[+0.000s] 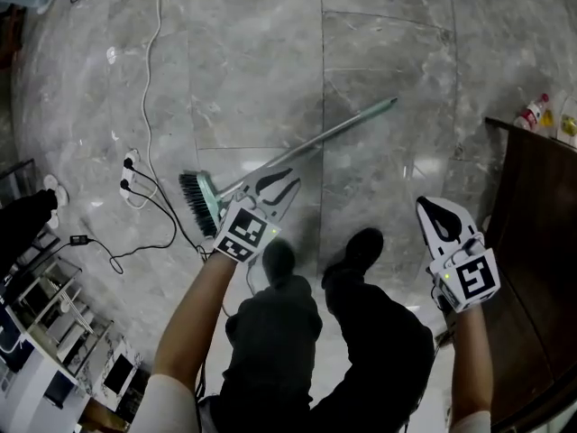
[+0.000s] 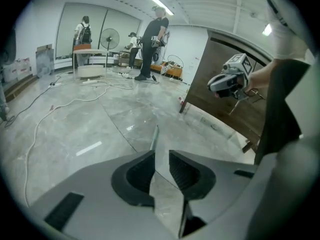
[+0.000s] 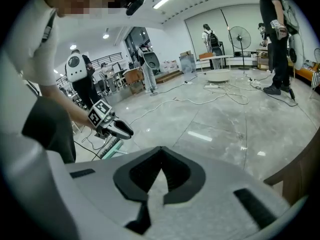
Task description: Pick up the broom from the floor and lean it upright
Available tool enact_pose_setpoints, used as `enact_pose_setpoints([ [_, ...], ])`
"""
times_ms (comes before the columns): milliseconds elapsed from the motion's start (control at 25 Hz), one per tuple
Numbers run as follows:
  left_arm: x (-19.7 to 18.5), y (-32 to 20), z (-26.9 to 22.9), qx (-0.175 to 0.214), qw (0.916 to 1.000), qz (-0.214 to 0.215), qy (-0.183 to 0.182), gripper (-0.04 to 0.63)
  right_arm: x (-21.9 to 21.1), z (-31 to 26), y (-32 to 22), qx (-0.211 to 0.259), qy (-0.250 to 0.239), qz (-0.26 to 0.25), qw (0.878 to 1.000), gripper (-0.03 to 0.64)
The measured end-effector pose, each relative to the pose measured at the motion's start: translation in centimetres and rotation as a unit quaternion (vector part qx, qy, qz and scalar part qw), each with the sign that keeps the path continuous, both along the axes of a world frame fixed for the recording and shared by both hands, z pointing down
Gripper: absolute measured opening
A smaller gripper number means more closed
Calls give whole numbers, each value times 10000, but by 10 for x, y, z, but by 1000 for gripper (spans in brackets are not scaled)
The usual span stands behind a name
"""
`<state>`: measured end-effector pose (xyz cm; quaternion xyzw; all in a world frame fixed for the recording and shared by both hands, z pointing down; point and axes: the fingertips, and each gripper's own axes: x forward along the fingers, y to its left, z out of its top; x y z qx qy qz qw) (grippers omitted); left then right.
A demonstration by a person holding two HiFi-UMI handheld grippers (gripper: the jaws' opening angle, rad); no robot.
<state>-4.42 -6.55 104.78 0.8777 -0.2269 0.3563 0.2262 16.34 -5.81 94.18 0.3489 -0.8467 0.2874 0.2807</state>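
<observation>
In the head view the left gripper [image 1: 290, 180] covers the stretch of the broom [image 1: 343, 132] just behind its brush head, so contact with the handle cannot be told there. The left gripper view shows only a thin sliver of handle past the jaws, the rest lying hidden under the gripper's body. In the right gripper view the right gripper [image 3: 161, 151] hides all but the bristles, while the dark wooden table [image 1: 532, 206] is cut off at the right edge and the bottles [image 1: 534, 111] beside it are too small to tell apart.
</observation>
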Motion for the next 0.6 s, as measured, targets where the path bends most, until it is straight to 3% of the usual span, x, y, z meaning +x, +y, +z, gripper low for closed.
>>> enact_pose_setpoints([
  [40,0,0,12,-13,10000,92,-31,90,0,11,-1,13,17,-47,10000,0],
  [280,-5,-6,81,59,9983,529,-249,91,-6,64,-7,195,-11,-195,9996,0],
  [440,-7,-8,128,-44,9955,846,-420,143,-9,85,-21,390,-111,-94,9991,0],
  [600,-10,-7,163,-130,9931,1016,-565,160,-8,107,-15,288,-29,-115,9995,0],
])
